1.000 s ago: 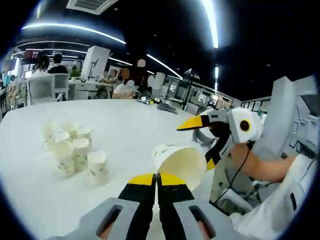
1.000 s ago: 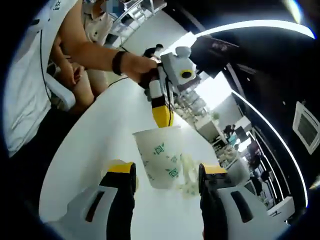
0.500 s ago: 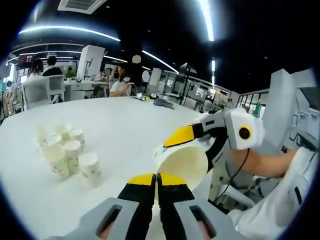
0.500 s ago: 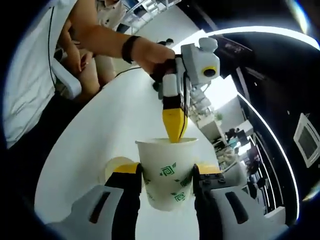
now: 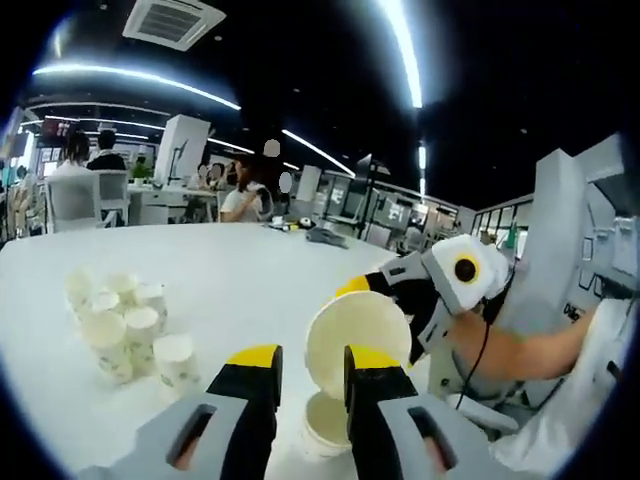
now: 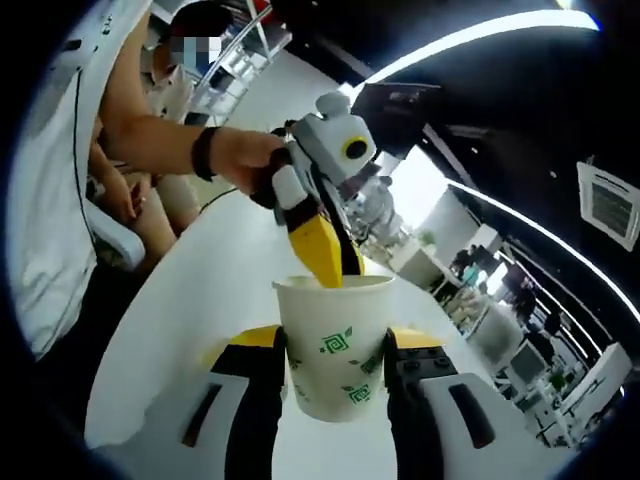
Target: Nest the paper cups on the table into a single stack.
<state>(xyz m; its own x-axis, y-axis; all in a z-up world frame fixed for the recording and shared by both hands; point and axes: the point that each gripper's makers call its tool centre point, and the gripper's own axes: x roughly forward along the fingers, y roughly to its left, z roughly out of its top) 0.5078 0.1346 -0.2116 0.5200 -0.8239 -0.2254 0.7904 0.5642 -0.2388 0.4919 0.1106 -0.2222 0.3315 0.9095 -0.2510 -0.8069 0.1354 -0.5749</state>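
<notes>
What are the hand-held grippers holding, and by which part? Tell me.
The right hand-held gripper clamps a paper cup by its side wall, below the rim. The left hand-held gripper has opened and grips nothing; its jaws straddle the cup's rim.

**Left gripper parted at a tilted paper cup**

The left gripper (image 5: pixel 310 372) stands with jaws apart around a tilted paper cup (image 5: pixel 357 342), which the right gripper (image 5: pixel 385 300) grips. Another cup (image 5: pixel 322 438) sits below. A cluster of cups (image 5: pixel 120 325) rests on the white table (image 5: pixel 240 265).
</notes>
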